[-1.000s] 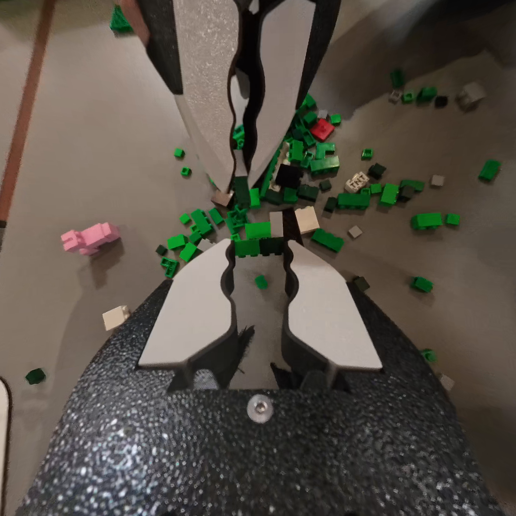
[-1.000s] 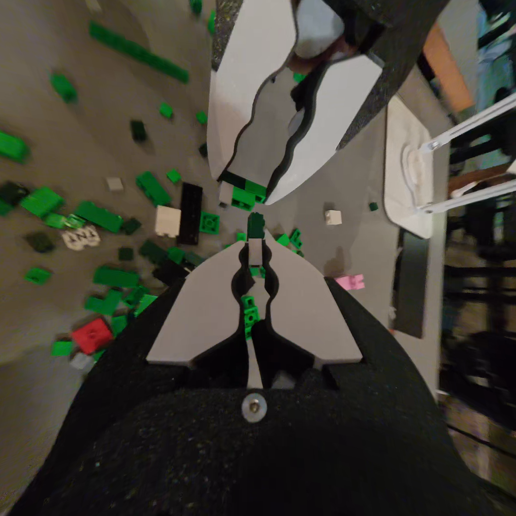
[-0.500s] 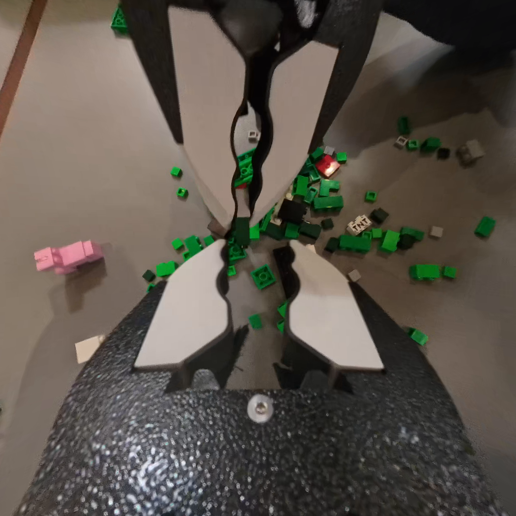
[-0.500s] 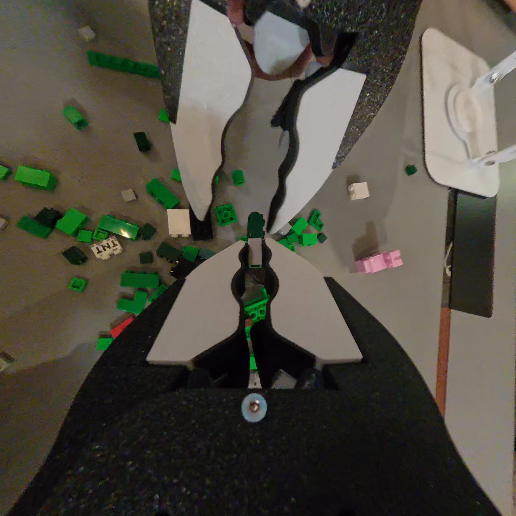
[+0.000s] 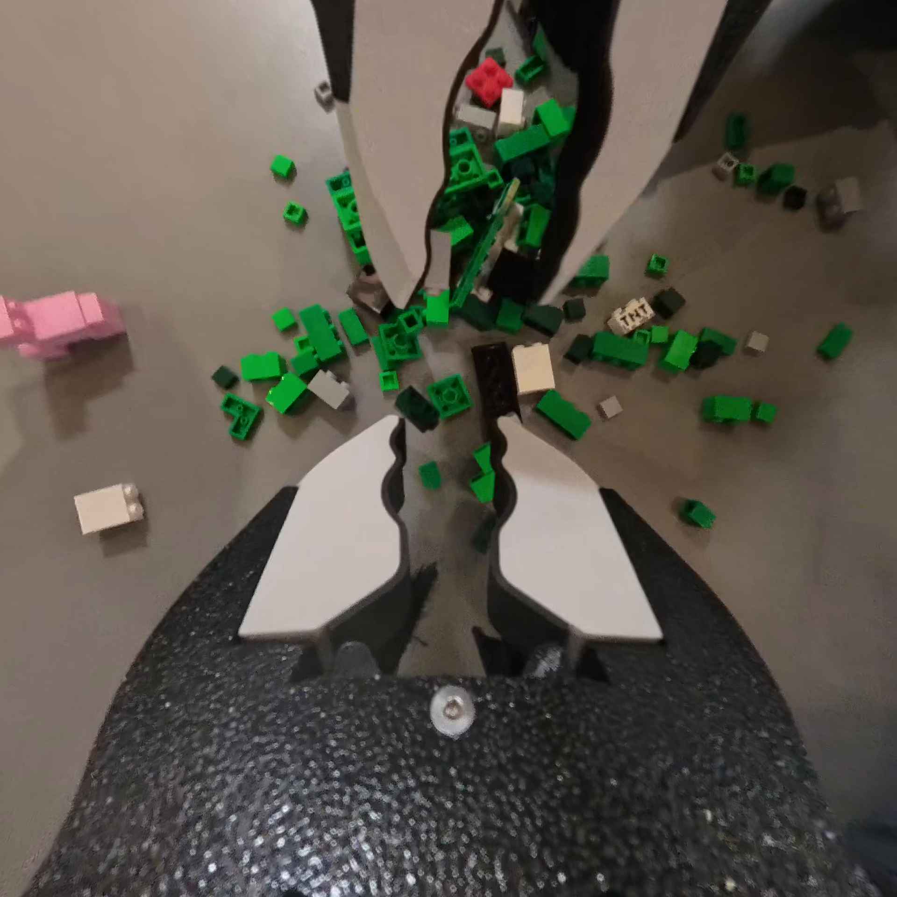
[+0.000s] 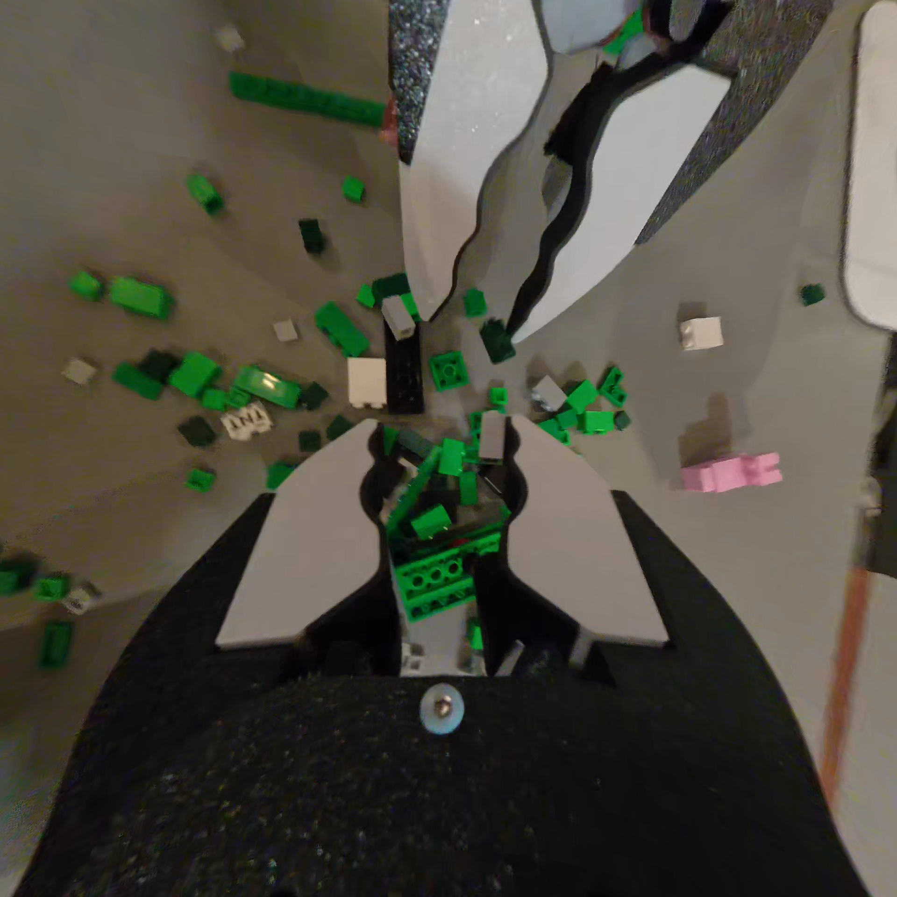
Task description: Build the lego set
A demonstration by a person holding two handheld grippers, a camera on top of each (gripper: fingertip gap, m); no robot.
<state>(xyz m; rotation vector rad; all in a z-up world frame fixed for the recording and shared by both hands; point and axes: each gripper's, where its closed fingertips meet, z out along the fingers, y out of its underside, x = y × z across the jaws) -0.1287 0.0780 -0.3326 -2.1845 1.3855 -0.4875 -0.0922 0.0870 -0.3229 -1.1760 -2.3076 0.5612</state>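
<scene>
Right tongs have let go of their brick over the scattered pile

The grey brick (image 6: 491, 433), a second ago pinched with a dark green brick (image 6: 496, 340) at the right tongs' (image 6: 441, 427) tips, now leans on the right-hand fingertip above the green brick pile (image 6: 437, 543), the jaws spread apart. The dark green brick lies on the desk (image 6: 145, 145) at 12 o'clock, touching a fingertip of the left tongs (image 5: 449, 422), which stay parted and empty. A black plate (image 5: 495, 381) and white brick (image 5: 533, 368) lie just ahead; the pink pig (image 5: 58, 323) sits at 9 o'clock.
</scene>
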